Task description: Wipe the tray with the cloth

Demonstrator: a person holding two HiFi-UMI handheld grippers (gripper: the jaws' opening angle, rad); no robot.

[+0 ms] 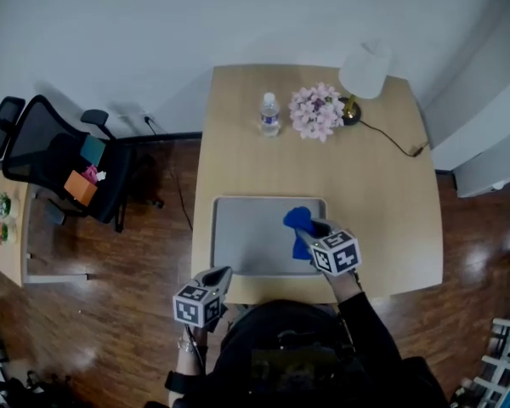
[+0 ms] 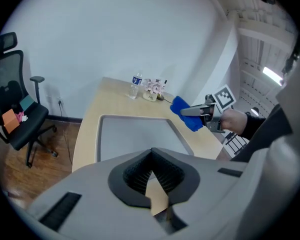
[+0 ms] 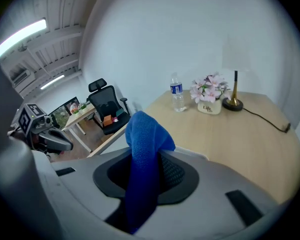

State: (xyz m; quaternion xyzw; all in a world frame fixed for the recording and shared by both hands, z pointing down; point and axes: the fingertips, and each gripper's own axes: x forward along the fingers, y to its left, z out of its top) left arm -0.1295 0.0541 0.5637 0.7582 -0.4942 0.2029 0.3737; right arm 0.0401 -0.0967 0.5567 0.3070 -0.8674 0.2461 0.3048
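Right gripper (image 1: 313, 228): tilted down over right side of tray (image 1: 242, 249), clamped on cloth (image 1: 296, 219)
Left gripper (image 1: 222, 274): tilted down at tray's near edge, jaws together

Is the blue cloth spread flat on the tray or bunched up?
Bunched up: the right gripper pinches the blue cloth between its jaws, and it hangs crumpled above the gray tray, not spread on it.
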